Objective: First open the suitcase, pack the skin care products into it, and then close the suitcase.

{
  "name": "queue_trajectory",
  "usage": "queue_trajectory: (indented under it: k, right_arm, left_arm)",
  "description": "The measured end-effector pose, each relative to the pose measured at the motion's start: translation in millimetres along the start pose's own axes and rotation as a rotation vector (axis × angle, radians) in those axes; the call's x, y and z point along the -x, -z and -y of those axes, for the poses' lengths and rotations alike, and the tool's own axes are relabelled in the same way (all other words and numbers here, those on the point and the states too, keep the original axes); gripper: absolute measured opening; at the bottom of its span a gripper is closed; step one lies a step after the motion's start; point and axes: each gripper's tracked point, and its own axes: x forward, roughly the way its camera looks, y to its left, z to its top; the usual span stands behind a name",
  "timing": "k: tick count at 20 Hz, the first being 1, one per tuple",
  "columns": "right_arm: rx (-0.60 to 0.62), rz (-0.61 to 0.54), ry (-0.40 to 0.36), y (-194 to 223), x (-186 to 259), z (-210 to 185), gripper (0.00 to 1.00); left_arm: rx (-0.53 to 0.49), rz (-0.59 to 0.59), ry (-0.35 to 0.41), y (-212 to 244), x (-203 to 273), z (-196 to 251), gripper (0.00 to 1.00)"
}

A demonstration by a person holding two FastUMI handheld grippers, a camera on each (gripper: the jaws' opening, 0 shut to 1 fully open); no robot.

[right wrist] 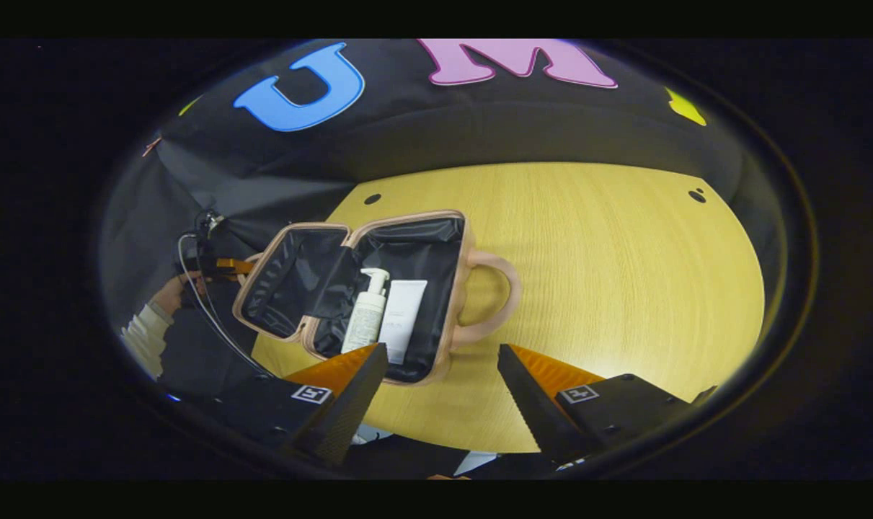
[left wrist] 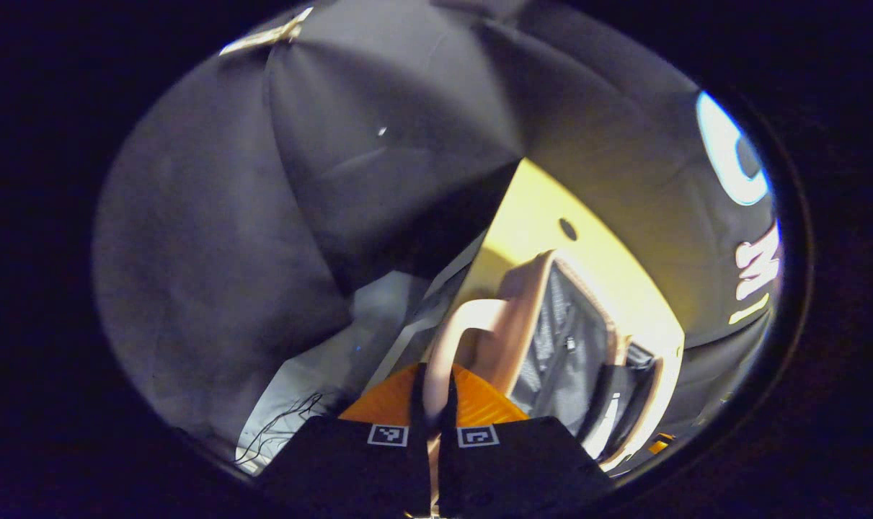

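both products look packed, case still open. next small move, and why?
Probably swing the lid half over with the left gripper: its fingers are clamped on that half's handle. The suitcase lies open on the table, with the pump bottle and white tube already inside. The right gripper hovers open and looks free to steady the base.

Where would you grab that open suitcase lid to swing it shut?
Probably by the lid's handle, where the left gripper is already pinched on its loop from the outer side. The loop stands clear of the suitcase shell; the right gripper hangs open above the table.
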Motion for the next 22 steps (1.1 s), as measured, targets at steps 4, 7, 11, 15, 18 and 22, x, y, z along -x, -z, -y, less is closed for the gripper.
queue_trajectory:
  k: [4, 7, 11, 15, 18, 22]
  right_arm:
    - [0.006, 0.066, -0.042, -6.6, 24.8, 5.9, 0.98]
    - [0.054, 0.145, -0.064, -14.3, 54.0, 18.1, 0.98]
    - [0.092, 0.232, -0.045, -22.2, 96.9, 51.8, 0.98]
    - [0.059, 0.286, 0.011, -18.3, 139.7, 93.3, 0.97]
    - [0.037, 0.299, 0.082, -6.4, 172.0, 129.6, 0.97]
    - [-0.05, 0.32, 0.187, 15.8, 214.2, 175.3, 0.98]
  left_arm:
    - [-0.058, 0.126, 0.156, -23.6, 82.8, 97.4, 0.08]
    - [-0.152, 0.169, 0.286, -5.3, 133.4, 195.5, 0.08]
    - [-0.353, 0.174, 0.378, 43.4, 139.5, 336.2, 0.08]
    - [-0.436, 0.054, 0.493, 127.3, 80.5, 456.3, 0.08]
    - [-0.512, -0.052, 0.472, 189.7, 12.4, 486.9, 0.08]
    - [-0.59, -0.19, 0.335, 261.4, -70.8, 480.7, 0.08]
